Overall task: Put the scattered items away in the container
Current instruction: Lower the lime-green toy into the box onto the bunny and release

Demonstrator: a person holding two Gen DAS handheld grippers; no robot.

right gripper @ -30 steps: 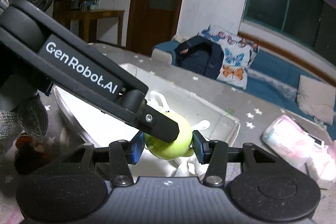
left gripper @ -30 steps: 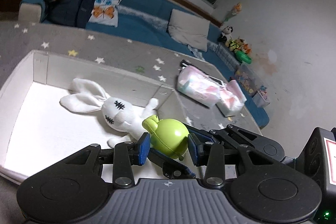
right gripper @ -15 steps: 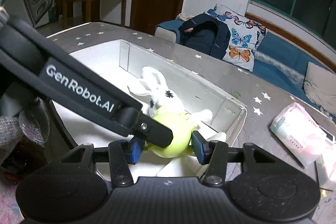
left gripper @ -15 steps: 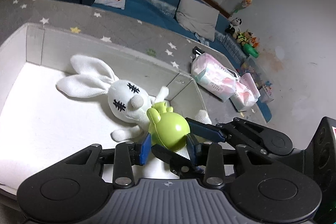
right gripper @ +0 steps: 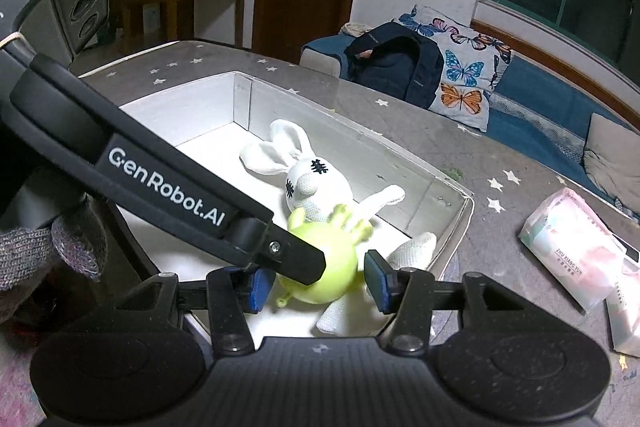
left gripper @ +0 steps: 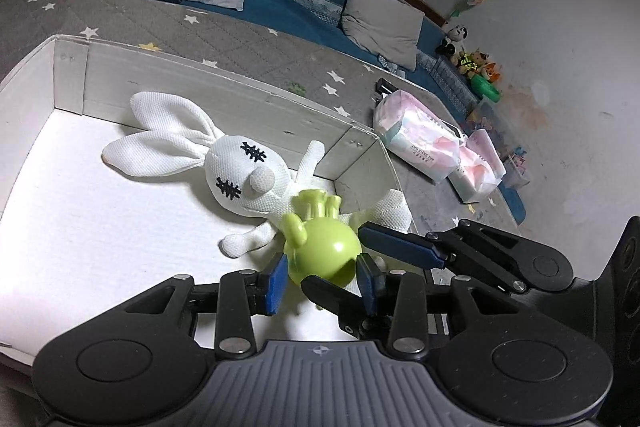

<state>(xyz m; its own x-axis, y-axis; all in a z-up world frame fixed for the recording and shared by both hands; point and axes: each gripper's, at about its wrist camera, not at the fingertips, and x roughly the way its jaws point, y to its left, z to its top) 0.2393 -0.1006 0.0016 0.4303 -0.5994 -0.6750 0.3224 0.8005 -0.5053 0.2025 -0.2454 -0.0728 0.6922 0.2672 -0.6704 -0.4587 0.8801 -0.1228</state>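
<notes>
Both tongs flank a green toy (left gripper: pixel 322 251) above the star-patterned grey table (left gripper: pixel 248 39).

left gripper (left gripper: pixel 323 277): low, angled forward-down, blue pads spread, jaws parted | right gripper (right gripper: pixel 316 285): jaws parted wide, one finger crossing under the left's | both meet tip to tip, arms converging from opposite sides
</notes>
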